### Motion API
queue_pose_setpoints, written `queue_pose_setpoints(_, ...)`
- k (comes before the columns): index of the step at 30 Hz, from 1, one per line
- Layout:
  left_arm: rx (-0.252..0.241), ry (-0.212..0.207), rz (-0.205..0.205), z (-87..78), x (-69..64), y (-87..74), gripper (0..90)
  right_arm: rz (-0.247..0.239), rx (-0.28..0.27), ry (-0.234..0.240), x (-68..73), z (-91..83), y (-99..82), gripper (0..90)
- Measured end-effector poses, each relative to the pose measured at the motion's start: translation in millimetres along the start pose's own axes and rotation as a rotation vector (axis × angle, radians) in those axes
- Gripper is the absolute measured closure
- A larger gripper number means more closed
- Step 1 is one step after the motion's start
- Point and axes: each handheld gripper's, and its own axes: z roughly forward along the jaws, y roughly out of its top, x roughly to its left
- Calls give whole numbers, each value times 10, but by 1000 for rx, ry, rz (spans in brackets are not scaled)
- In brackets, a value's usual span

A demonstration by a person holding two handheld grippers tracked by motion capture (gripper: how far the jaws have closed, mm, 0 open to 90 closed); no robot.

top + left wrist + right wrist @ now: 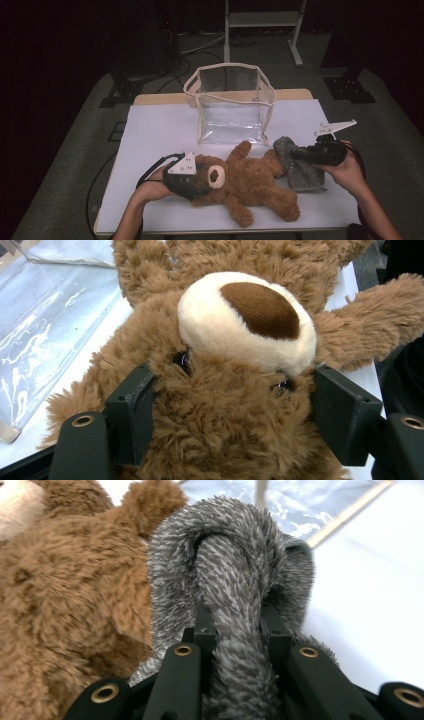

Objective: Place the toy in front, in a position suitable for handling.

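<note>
High view has the teddy bear (245, 182) lying lower centre of the frame, its head clamped in the left gripper (192, 181). Right gripper (305, 154) is pinched tight on the grey fuzzy cloth (299, 167) just right of the bear. That cloth touches the bear's leg, so tugging it could drag the bear and twist it out of the left jaws.

teddy bear (250, 182): brown, cream muzzle | cloth (300, 167): mottled grey | bag (231, 107): clear, cream trim

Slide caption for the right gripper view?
Right gripper pinching a fold of grey fuzzy cloth beside the brown teddy bear.
</note>
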Motion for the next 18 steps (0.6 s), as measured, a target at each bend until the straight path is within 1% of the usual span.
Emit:
queue_pose_setpoints(2,-1,1,-1,0,1,-1,264,-18,5,18,48,72,39,745)
queue_pose_setpoints(3,-1,1,-1,0,1,-1,263,-18,5,18,48,72,39,745)
queue_pose_setpoints(4,-1,4,-4,-1,4,-2,261,-42,13,51,134,179,99,745)
queue_pose_setpoints(6,-3,9,-5,-2,14,-8,259,-72,22,68,218,248,149,745)
queue_pose_setpoints(7,-3,9,-5,-2,14,-8,259,-72,22,68,218,248,149,745)
queue_pose_setpoints(8,-5,13,-16,-2,23,-12,259,-100,17,97,319,286,201,745)
queue_pose_setpoints(11,-11,18,-27,2,31,-14,257,-119,7,122,393,268,222,745)
queue_pose_setpoints(13,-10,22,-29,2,36,-13,255,-118,8,126,413,245,190,745)
queue_pose_setpoints(14,-16,26,-38,6,34,-13,254,-110,7,129,412,234,158,745)
queue_pose_setpoints(16,-15,30,-43,6,40,-11,251,-88,9,140,395,227,63,745)
queue_pose_setpoints(18,-18,34,-46,9,49,-8,250,-57,11,152,354,240,-78,745)
